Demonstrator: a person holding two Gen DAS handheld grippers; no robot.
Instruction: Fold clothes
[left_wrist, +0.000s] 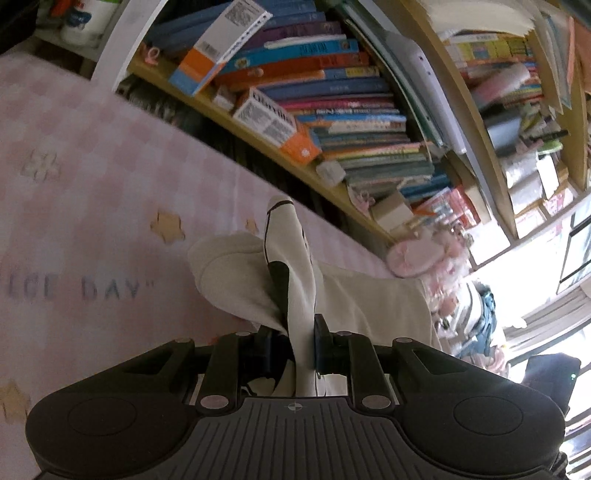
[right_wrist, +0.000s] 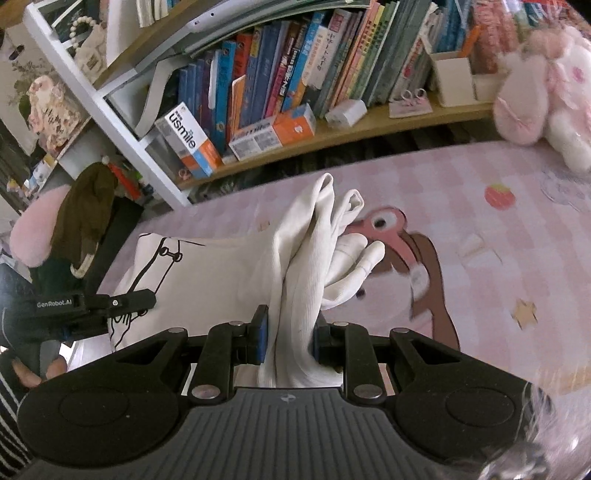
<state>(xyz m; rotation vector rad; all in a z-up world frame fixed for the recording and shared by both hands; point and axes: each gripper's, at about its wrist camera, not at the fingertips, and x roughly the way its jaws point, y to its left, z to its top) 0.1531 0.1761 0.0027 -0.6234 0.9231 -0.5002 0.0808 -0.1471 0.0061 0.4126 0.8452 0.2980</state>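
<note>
Left wrist view: the left gripper (left_wrist: 293, 343) pinches a raised fold of the white garment (left_wrist: 295, 266) between its fingers — the rest lies on the pink bedsheet (left_wrist: 92, 206).

Right wrist view: the right gripper (right_wrist: 290, 341) clamps bunched white cloth, standing above the bedsheet (right_wrist: 498, 240) — the left gripper (right_wrist: 140, 299) shows beside the garment (right_wrist: 229, 266).

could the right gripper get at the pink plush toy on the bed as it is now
Probably not as it stands: the right gripper is shut on a bunched part of the white garment, so it is occupied. The pink plush toy sits apart, with only bare bedsheet between.
</note>
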